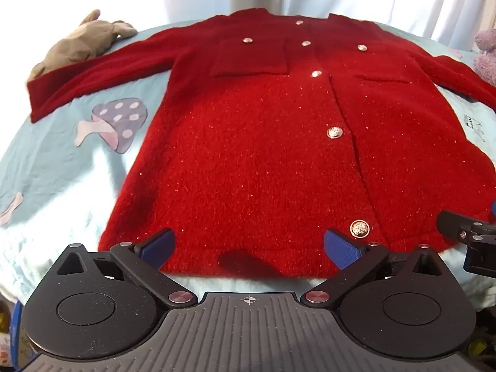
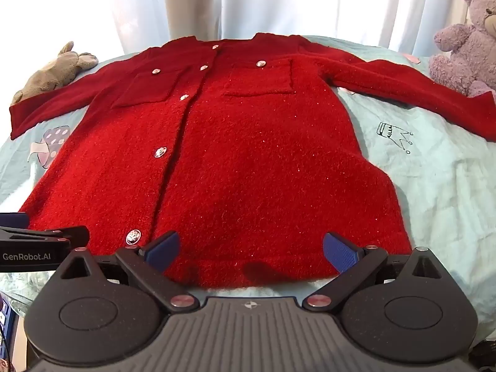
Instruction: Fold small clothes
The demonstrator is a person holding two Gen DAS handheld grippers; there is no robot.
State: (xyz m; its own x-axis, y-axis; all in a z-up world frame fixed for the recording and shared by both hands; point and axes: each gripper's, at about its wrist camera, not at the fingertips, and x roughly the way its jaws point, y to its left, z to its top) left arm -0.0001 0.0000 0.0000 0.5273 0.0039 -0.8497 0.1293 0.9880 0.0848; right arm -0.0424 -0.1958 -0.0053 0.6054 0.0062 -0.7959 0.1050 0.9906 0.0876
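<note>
Left wrist view looks along the left gripper, whose blue pads stand spread wide over the near hem of a red cardigan, with nothing between them. The cardigan lies flat, buttoned front up, on a pale blue sheet printed with a mushroom; its far sleeve end on the right runs out of frame. A grey plush toy lies at the far left, partly covered by the cuff of the left sleeve. Only a sliver of a purple teddy bear shows at the right edge, and just the black tip of the right gripper's housing pokes in beside the hem (its fingers are hidden here).

From the right wrist view, the right gripper is likewise spread apart above the hem, holding nothing, and whether its pads touch the knit cannot be told. The left gripper's side enters at the left edge, cut off. The bear sits beside the right sleeve's cuff, touching it. White curtains behind are washed out by glare.
</note>
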